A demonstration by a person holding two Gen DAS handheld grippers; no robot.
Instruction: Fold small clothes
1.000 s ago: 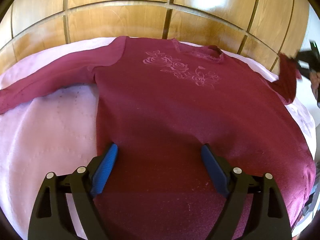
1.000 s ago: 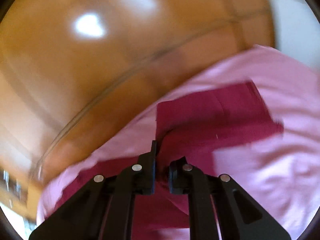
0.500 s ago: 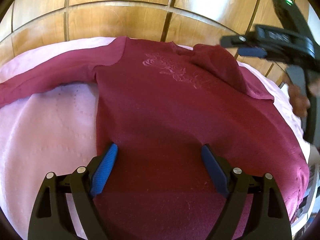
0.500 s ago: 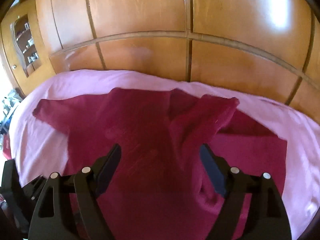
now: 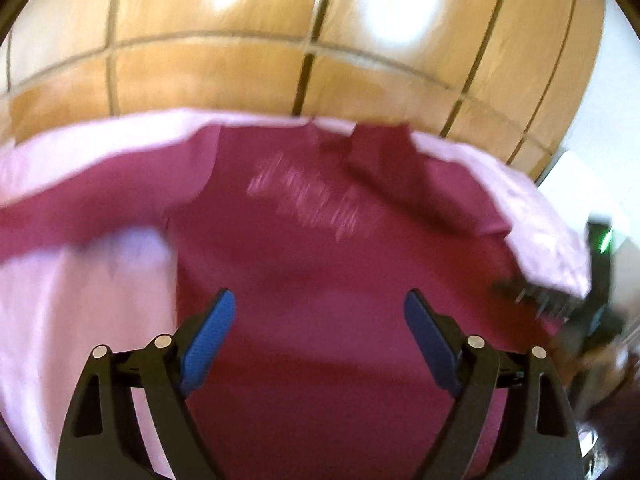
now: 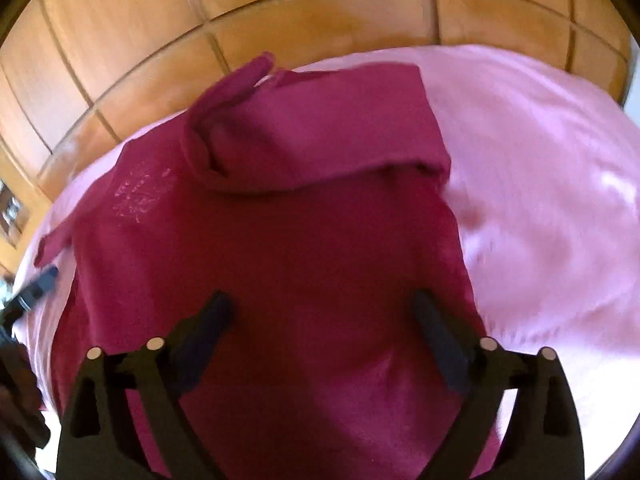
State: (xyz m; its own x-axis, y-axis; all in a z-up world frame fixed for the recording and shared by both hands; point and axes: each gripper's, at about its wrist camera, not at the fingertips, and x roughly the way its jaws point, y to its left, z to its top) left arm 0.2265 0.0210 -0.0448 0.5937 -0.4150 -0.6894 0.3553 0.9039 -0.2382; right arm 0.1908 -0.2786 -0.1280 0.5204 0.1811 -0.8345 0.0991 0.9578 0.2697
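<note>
Maroon sweater (image 6: pixel 280 240) is lying flat on the pink bedspread (image 6: pixel 540 200), spreading ahead of and beneath both my grippers. Its one sleeve (image 6: pixel 320 128) is lying folded across the chest, ahead of my right gripper (image 6: pixel 320 312). I'm holding the right gripper released, gripping nothing, and the left gripper (image 5: pixel 318 312) likewise spread wide over the hem. Wooden paneling (image 5: pixel 240 20) is rising beyond.

Left gripper (image 5: pixel 319 336): matte black plastic frame with triangular cut-outs, two round silver screw heads per side behind the fingers, ribbed bright-blue pads (image 5: pixel 208 340) on inner faces.

Right gripper (image 6: pixel 322 338): same black frame and silver screws; pads (image 6: pixel 440 340) read dark navy in shadow.
</note>
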